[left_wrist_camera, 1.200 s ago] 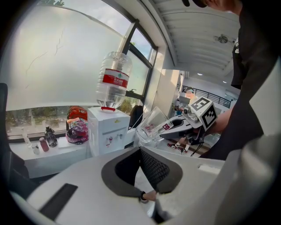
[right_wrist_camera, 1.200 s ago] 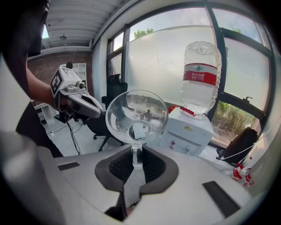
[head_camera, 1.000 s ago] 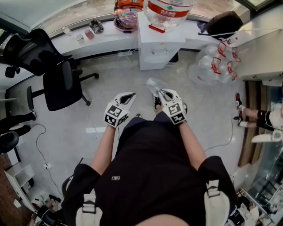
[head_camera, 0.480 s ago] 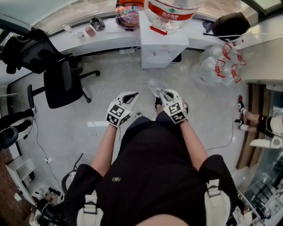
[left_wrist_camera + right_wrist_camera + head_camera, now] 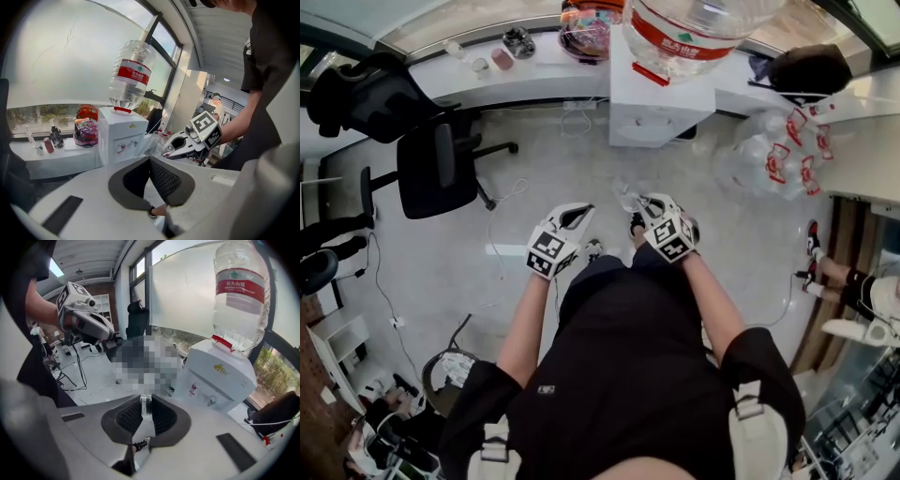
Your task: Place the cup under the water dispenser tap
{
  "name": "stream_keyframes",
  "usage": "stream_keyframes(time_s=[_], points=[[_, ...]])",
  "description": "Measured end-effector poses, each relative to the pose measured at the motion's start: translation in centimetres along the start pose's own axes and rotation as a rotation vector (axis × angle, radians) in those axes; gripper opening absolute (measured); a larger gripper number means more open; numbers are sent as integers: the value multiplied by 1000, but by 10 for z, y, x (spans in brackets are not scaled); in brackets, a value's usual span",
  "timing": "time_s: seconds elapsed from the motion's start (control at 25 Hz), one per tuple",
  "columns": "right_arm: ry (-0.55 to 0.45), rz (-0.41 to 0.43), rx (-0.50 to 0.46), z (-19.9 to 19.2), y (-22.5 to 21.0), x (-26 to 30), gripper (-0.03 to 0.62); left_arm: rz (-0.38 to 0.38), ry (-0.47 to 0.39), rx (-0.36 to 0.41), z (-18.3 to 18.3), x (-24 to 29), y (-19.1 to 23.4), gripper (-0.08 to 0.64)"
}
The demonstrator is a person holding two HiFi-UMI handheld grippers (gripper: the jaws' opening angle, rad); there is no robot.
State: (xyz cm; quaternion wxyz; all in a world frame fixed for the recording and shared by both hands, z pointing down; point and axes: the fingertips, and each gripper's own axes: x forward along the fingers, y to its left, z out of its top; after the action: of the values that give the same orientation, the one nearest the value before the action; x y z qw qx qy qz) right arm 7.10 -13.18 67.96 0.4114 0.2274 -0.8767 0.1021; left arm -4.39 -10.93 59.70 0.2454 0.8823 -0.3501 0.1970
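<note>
My right gripper (image 5: pixel 645 202) is shut on a clear plastic cup (image 5: pixel 626 193), held in the air over the floor, short of the white water dispenser (image 5: pixel 661 94). In the right gripper view the cup's thin wall (image 5: pixel 146 409) is pinched between the pads, and the dispenser's taps (image 5: pixel 193 390) lie ahead to the right, below the upturned water bottle (image 5: pixel 241 291). The left gripper (image 5: pixel 574 215) hovers beside it on the left, jaws shut and empty. From the left gripper view the cup (image 5: pixel 158 144) shows in front of the right gripper (image 5: pixel 174 146), with the dispenser (image 5: pixel 119 136) beyond.
A black office chair (image 5: pixel 431 169) stands left of the dispenser. The window ledge (image 5: pixel 441 84) carries small bottles (image 5: pixel 502 56) and a snack bag (image 5: pixel 586 19). Bagged empty bottles (image 5: pixel 769 155) lie on the floor at the right. Cables run across the floor, and another person's legs (image 5: pixel 834 281) are far right.
The dispenser has come nearer and larger in the head view. Both grippers have moved forward a little; the right one has sunk and tipped down with the cup.
</note>
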Motion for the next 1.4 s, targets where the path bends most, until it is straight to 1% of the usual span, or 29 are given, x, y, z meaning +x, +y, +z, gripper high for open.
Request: stream_keyframes(time_s=[0.12,0.4,0.6,0.76,0.92,1.12,1.4], points=[[33,31,-43,-7,-6,15,17,17,4,-19,-2,4,5,-2],[91,97,-84,-26,-23,52,17,77,-4,-77,-8,15,24,-2],[134,142,-169,-36,-36,77,17,121,-1,-113,-12,22,39,-2],[161,166,-212,-46,-47,102,17,140,-2,-128,-21,26,49,-2],[191,181,-211,-64,-59,130,17,143,11,-150,-35,36,54,-2],[225,177,-198,-89,-78,169,17,149,41,-161,-57,57,66,-2],[260,142,-149,-111,-112,216,17,145,28,-164,-63,88,82,-2]])
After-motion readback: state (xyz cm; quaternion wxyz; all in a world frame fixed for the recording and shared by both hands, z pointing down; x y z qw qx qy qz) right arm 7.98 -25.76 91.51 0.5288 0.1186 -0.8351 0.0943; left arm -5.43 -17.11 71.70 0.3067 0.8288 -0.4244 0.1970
